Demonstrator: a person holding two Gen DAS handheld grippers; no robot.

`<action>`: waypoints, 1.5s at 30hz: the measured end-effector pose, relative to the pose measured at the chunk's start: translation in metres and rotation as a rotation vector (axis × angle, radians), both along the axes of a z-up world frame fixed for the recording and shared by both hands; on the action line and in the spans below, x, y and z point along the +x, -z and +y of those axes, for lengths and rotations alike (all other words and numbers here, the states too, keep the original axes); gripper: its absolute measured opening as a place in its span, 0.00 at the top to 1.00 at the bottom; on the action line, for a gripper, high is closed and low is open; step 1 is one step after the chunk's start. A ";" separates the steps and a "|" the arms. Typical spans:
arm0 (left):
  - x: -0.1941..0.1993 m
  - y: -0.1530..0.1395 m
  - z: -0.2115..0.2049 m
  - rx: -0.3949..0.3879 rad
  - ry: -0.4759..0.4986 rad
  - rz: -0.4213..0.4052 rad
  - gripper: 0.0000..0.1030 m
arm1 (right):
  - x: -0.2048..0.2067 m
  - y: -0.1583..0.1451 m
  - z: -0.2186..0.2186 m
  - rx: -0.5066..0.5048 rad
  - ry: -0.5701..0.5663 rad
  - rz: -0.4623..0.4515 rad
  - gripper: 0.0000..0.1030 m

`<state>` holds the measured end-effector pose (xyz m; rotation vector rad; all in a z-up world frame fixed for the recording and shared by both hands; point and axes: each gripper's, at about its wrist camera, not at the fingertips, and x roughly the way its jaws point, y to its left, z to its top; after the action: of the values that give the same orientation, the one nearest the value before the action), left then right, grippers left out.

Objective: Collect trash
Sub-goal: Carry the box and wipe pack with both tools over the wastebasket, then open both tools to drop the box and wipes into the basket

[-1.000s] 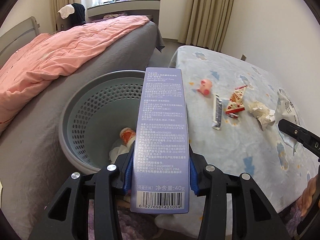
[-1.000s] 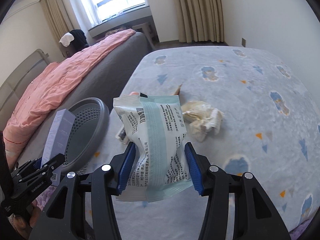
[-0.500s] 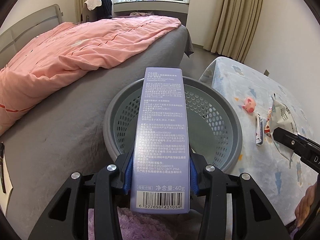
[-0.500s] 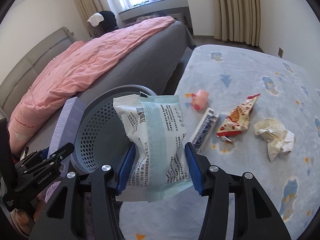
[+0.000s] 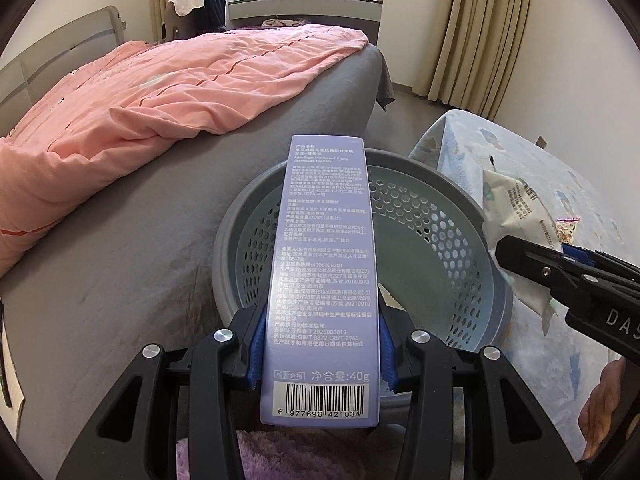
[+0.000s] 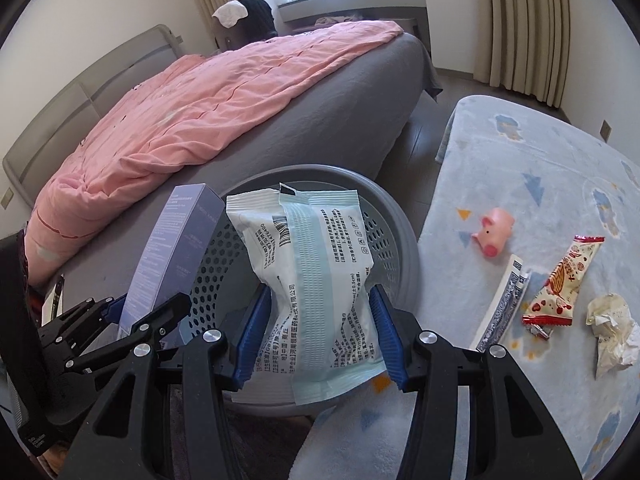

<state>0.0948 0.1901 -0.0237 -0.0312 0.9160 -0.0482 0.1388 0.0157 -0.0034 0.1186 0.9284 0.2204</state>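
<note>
While the left gripper [image 5: 320,344] clamps a lilac box [image 5: 322,272] by its lower half, the box stands upright over the near rim of the grey basket [image 5: 432,248]. Just beside it, the right gripper [image 6: 318,336] pinches a white-and-green packet [image 6: 316,280], also above the basket. On the blue mat [image 6: 532,184] to the right lie a pink pig toy [image 6: 494,236], a red wrapper [image 6: 560,284], a silver sachet [image 6: 502,304] and a crumpled tissue [image 6: 612,328].
</note>
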 end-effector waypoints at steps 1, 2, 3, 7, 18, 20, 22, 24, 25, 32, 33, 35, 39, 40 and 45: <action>0.002 0.001 0.001 -0.001 0.000 0.001 0.59 | 0.002 0.001 0.002 -0.004 -0.003 0.002 0.51; 0.004 0.001 0.001 -0.002 0.000 0.002 0.59 | 0.005 0.003 0.003 -0.005 -0.004 0.004 0.51; 0.005 0.002 0.001 -0.004 -0.001 0.003 0.59 | 0.007 0.004 0.004 -0.005 -0.005 0.006 0.51; 0.007 0.000 0.002 -0.009 -0.004 -0.002 0.58 | 0.014 0.006 0.008 -0.008 -0.015 0.012 0.49; 0.006 -0.006 0.004 0.003 -0.023 -0.026 0.45 | 0.012 0.002 0.003 -0.016 0.003 -0.018 0.37; 0.005 -0.006 0.005 0.003 -0.025 -0.026 0.45 | 0.012 0.001 0.002 -0.014 0.004 -0.019 0.37; 0.004 -0.007 0.006 0.005 -0.030 -0.025 0.43 | 0.010 0.001 0.003 -0.014 0.004 -0.021 0.37; 0.003 -0.007 0.005 0.010 -0.033 -0.024 0.41 | 0.009 0.001 0.003 -0.017 0.004 -0.022 0.37; 0.003 -0.007 0.005 0.016 -0.035 -0.025 0.41 | 0.008 0.002 0.004 -0.020 0.003 -0.022 0.37; 0.000 -0.008 0.004 0.031 -0.038 -0.023 0.38 | 0.002 0.002 0.003 -0.031 0.008 -0.023 0.37; 0.000 -0.009 0.004 0.032 -0.038 -0.024 0.38 | 0.001 0.002 0.002 -0.031 0.009 -0.023 0.37; -0.002 -0.010 0.003 0.033 -0.038 -0.026 0.38 | -0.001 0.001 0.001 -0.031 0.012 -0.023 0.37; -0.006 -0.015 0.002 0.032 -0.040 -0.036 0.35 | -0.007 -0.001 -0.002 -0.030 0.019 -0.027 0.36; -0.007 -0.015 0.001 0.033 -0.039 -0.036 0.34 | -0.009 -0.001 -0.003 -0.029 0.021 -0.027 0.35; -0.013 -0.018 -0.006 0.044 -0.037 -0.039 0.34 | -0.019 -0.001 -0.013 -0.026 0.039 -0.024 0.35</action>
<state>0.0823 0.1844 -0.0058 -0.0061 0.8771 0.0061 0.1201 0.0030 -0.0026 0.1100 0.9036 0.1734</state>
